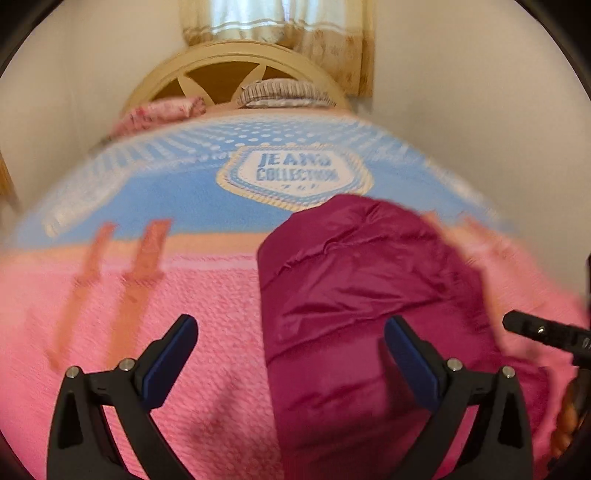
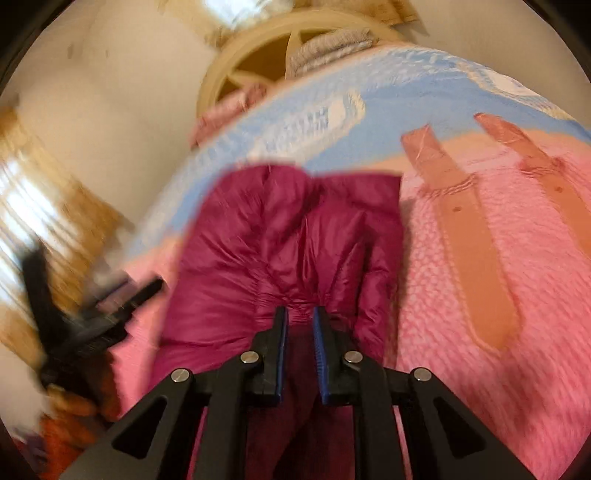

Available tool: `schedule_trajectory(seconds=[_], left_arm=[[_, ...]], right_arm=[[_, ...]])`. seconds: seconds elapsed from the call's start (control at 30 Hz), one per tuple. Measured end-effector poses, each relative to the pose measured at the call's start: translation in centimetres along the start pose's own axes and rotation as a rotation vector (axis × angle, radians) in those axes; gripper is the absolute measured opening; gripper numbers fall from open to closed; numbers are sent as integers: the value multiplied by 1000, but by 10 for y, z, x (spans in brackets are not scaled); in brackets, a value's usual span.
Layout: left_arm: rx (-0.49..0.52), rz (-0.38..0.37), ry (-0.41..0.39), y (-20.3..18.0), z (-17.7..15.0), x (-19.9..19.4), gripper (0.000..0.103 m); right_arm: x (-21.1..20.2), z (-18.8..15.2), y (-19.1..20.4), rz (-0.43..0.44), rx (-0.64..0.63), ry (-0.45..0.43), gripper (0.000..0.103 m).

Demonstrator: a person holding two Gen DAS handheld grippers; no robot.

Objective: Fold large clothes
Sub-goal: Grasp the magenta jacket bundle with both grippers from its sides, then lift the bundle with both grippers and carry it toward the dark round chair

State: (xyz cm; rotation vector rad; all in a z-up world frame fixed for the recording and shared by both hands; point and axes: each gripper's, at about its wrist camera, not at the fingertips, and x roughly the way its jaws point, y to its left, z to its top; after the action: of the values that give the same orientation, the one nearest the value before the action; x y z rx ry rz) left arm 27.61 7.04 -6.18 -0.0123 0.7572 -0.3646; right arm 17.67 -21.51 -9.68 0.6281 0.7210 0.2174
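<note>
Just ahead, jacket (image 2: 295, 236), right gripper (image 2: 300, 314)

Soft daylight comes through the curtained window (image 1: 258, 18); both fisheye views bend at the edges, smeared by motion blur.

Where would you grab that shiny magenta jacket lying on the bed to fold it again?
Probably at the near hem of the magenta jacket, coming in low from the front. There the puffy fabric bunches into a gathered ridge, thin enough to pinch, right ahead of the right gripper. The left gripper stands wide open over its left edge.
</note>
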Motion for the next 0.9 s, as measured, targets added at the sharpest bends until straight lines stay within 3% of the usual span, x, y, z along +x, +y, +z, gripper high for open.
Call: schedule_trajectory(seconds=[0.03,0.07,0.1,0.2,0.33,0.5,0.63,0.77,0.87,0.9], left_arm=[[-58,-65,-6,12,-2,-2,103],[-140,-142,-9,27,-5,-2,103],[-217,-193,-4,41,-8,2,103],[-395,-287,32,68,-19,22,103],[-508,-388,75,71,-36,48,103],[-420,-428,99,49,-35,74,103],[-331,-537,101,35,-28,81,103],[-216,-518,114,16,-26,92,103],[-199,-520,110,13,-25,94,102],[-200,-514,105,14,-25,93,101]], right_arm=[[-15,2,-5,25,21,-41,84],[-26,3,-9,36,41,-87,100],[-35,3,-14,52,56,-127,102],[-29,7,-28,17,78,-84,102],[8,4,-32,-33,26,14,102],[58,3,-21,-57,-64,79,102],[77,6,-18,-44,-89,73,102],[96,5,-10,-50,-140,84,101],[107,5,-5,-55,-158,93,90],[109,5,-4,-29,-150,105,77]])
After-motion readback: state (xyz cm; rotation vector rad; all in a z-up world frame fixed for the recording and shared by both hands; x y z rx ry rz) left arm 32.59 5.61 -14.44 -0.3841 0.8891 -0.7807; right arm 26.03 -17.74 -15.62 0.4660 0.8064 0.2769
